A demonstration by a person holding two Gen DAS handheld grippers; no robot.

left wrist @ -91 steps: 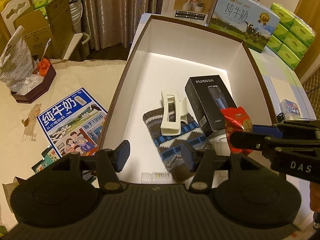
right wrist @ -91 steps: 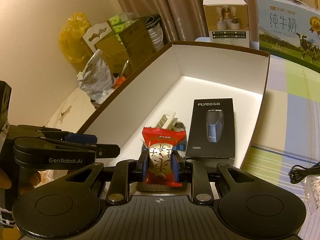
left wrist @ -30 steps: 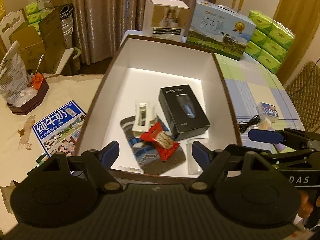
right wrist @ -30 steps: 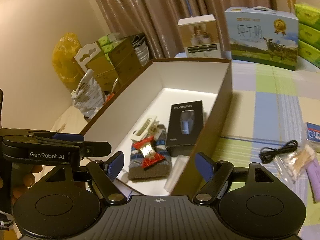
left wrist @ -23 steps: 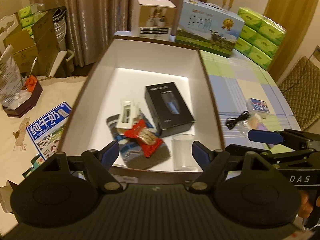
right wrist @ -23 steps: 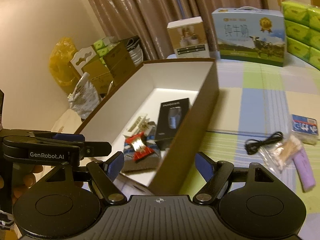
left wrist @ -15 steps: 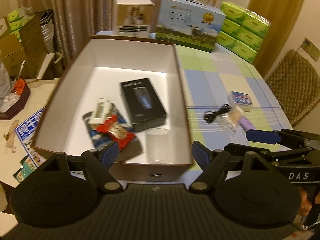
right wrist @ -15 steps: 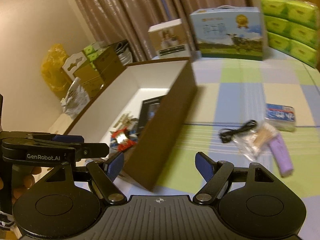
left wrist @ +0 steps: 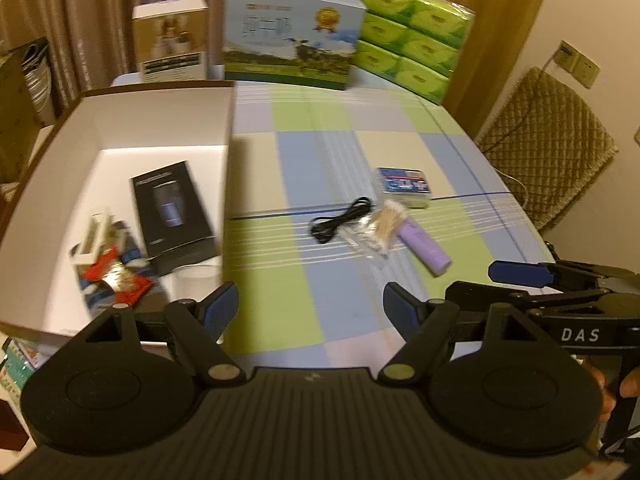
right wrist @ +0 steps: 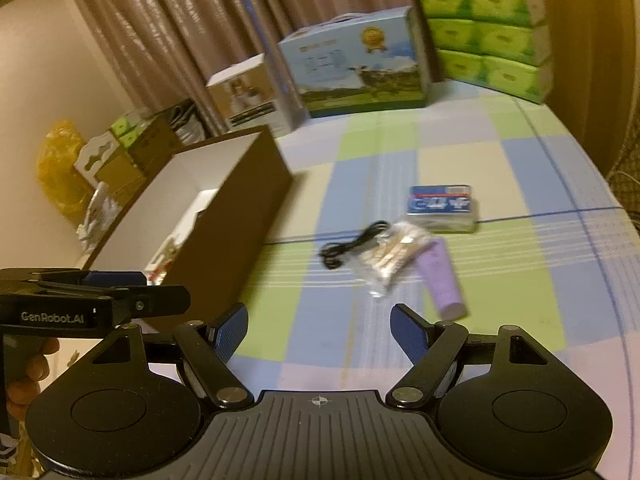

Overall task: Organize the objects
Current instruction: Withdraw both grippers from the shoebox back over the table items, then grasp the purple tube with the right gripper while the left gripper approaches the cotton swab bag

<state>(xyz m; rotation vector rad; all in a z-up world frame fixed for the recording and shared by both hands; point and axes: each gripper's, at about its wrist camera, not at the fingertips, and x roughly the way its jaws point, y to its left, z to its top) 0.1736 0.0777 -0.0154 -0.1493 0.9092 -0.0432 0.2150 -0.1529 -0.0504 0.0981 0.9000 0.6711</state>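
Your right hand-held gripper (right wrist: 319, 330) hangs wide and empty above the checked worktop (right wrist: 400, 168); three seconds ago it was clamped on the red snack packet (left wrist: 116, 278), which now lies inside the brown box (left wrist: 160, 120), on the knit cloth beside the black shaver carton (left wrist: 170, 210) and the white clip (left wrist: 93, 236). Your left hand-held gripper (left wrist: 310, 307), jaws equally wide with nothing between them, has swung the same way, so the box that filled its view a second ago now sits off to its left.

That drop looks finished, and both tools now face the loose things not yet boxed: just ahead of your right jaws lie a black cable (right wrist: 352, 248), a clear bag of cotton swabs (right wrist: 394, 254), a lilac tube (right wrist: 442, 280) and, a little farther, a blue-labelled pack (right wrist: 442, 206).

At the worktop's far edge stand a milk carton case (left wrist: 292, 36), a white product box (left wrist: 172, 40) and stacked green tissue packs (left wrist: 412, 36), before brown curtains. A woven chair back (left wrist: 548, 144) stands to the right.
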